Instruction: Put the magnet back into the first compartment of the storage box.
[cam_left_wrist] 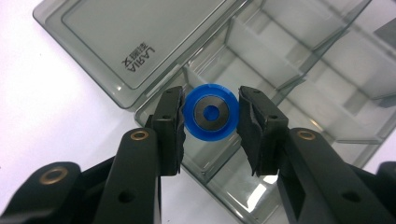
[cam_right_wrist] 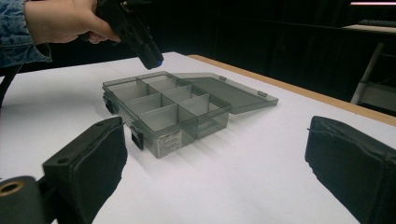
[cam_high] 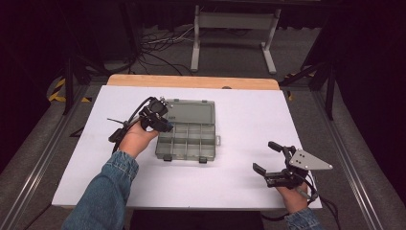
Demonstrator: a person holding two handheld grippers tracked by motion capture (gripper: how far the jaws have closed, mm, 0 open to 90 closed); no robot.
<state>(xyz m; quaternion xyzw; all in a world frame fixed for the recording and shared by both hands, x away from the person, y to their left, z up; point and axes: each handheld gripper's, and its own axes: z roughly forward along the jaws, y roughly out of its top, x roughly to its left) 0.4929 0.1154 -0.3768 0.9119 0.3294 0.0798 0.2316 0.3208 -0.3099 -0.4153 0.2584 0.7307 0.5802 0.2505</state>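
Note:
A smoky grey compartment box [cam_high: 189, 136] lies on the white table with its lid [cam_high: 191, 111] folded open toward the far side. My left gripper [cam_high: 160, 125] hovers over the box's far-left corner, shut on a small blue ring with a dark centre [cam_left_wrist: 210, 112]. The blue ring [cam_right_wrist: 159, 61] hangs just above a corner compartment [cam_left_wrist: 205, 144]. My right gripper [cam_high: 268, 158] stands open near the table's front right, nothing between its pads [cam_right_wrist: 91, 161]. The box [cam_right_wrist: 163, 109] lies ahead of it, its compartments looking empty.
The white table top [cam_high: 239, 120] has a wooden far edge [cam_high: 191, 81]. Beyond it a metal table frame [cam_high: 234, 28] and cables [cam_high: 158, 45] are on the floor. Rails [cam_high: 43, 143] run along both sides of the table.

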